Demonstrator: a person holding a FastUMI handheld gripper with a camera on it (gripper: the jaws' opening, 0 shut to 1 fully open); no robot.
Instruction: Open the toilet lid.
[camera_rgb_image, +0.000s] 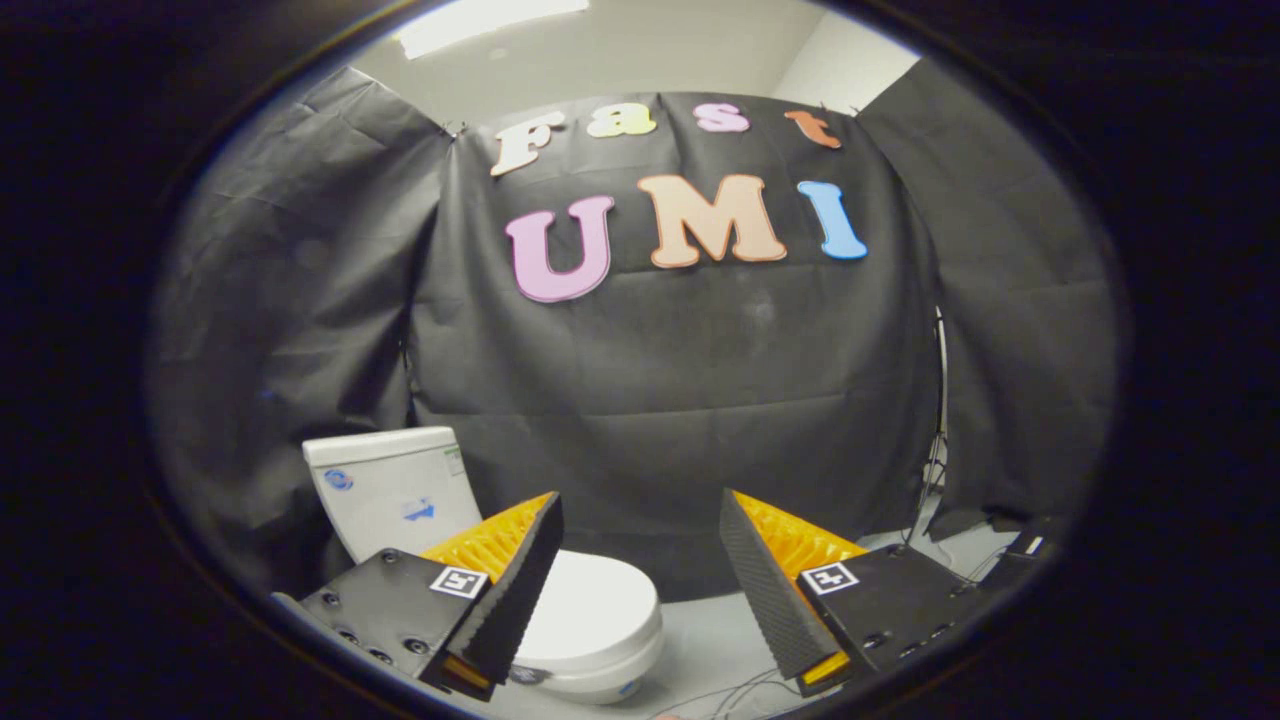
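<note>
A white toilet stands on the floor against the booth's black cloth wall. Its tank (390, 490) rises behind my left finger, and the closed white lid (595, 610) lies flat over the bowl, partly hidden by that finger. My gripper (640, 545) is open, with a wide gap between the fingers and nothing held. The lid sits below and beyond the left finger (510, 590), well short of touching it. The right finger (770, 590) stands over bare floor to the right of the bowl.
Black cloth (680, 400) closes the booth on all sides behind the toilet. A pale floor (720, 640) spreads right of the bowl, with thin cables (740, 690) lying on it. More cables hang by the cloth's right seam (938, 440).
</note>
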